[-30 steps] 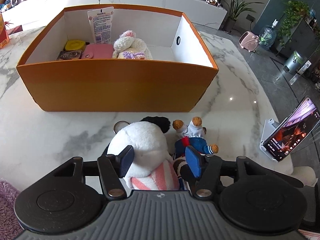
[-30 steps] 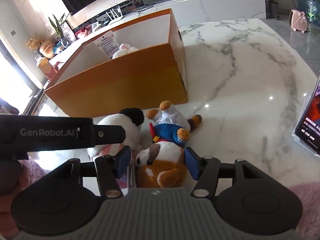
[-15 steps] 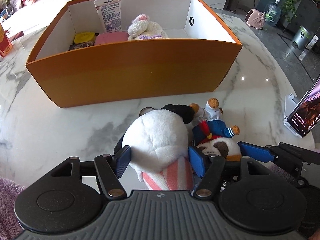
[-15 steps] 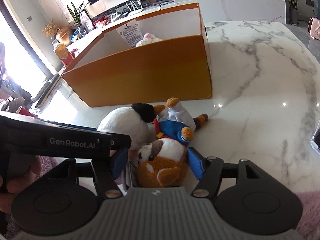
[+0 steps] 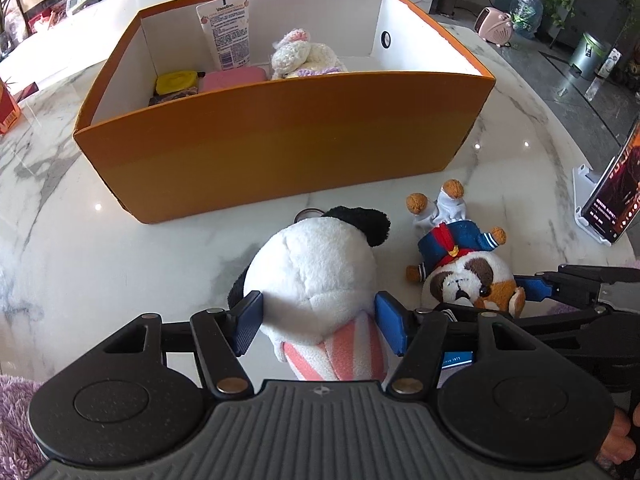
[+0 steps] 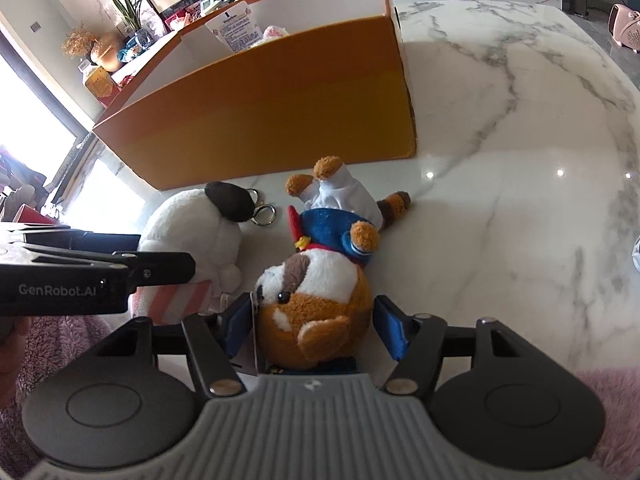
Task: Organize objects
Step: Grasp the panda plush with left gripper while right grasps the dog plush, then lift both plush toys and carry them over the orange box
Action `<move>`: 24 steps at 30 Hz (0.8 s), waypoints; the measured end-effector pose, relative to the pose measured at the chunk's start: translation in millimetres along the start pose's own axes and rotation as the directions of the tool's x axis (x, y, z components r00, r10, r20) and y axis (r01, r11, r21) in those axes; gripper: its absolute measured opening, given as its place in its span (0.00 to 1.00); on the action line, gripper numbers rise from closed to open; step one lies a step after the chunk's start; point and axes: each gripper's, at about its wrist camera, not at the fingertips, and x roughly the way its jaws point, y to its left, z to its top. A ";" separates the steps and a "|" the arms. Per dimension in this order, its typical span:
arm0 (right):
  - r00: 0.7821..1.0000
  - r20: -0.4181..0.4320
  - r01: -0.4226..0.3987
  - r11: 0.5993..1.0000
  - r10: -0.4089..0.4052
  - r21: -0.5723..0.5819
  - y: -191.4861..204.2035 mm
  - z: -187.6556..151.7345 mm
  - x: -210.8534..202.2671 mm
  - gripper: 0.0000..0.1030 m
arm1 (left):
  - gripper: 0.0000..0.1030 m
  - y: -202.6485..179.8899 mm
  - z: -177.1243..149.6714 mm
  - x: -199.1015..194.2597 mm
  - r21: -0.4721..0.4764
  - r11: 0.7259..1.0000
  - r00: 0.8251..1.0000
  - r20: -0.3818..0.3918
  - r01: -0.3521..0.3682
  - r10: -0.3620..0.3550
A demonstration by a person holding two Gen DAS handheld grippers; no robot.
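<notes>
A white plush with a black ear and pink-striped clothes (image 5: 316, 276) sits between the fingers of my left gripper (image 5: 320, 326), which is shut on it. A brown-and-white plush dog in a blue sailor top (image 6: 320, 288) lies head toward me between the fingers of my right gripper (image 6: 316, 330), which is shut on its head. The dog also shows in the left wrist view (image 5: 464, 268), and the white plush in the right wrist view (image 6: 192, 244). Both toys lie on the marble table just in front of the orange box (image 5: 280, 144).
The orange box (image 6: 280, 100) holds a lotion tube (image 5: 226, 28), a knitted plush (image 5: 304, 56), a pink case (image 5: 232, 78) and a yellow item (image 5: 176, 82). A phone on a white stand (image 5: 612, 200) is at the right. A metal key ring (image 6: 264, 214) lies between the toys.
Both grippers have closed in on their toys. The two plushes have separated sideways, the dog now to the right of the white plush.
</notes>
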 end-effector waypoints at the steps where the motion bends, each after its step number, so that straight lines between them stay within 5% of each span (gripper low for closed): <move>1: 1.000 -0.003 0.001 1.000 -0.001 0.000 0.7 0.4 1.4 0.62 | 0.70 -1.4 -0.9 0.2 0.013 1.000 1.000 0.003 -0.004 0.004; 14: 1.000 0.004 0.003 1.000 -0.003 0.020 -0.7 -1.7 0.6 0.58 | 0.71 -26.2 -16.0 10.2 0.241 0.964 0.993 0.066 -0.108 0.095; 24: 1.000 0.024 0.017 1.000 -0.018 0.016 0.4 -3.1 -3.4 0.56 | 0.60 -5.8 -29.9 4.8 0.137 0.990 0.990 0.137 -0.043 0.024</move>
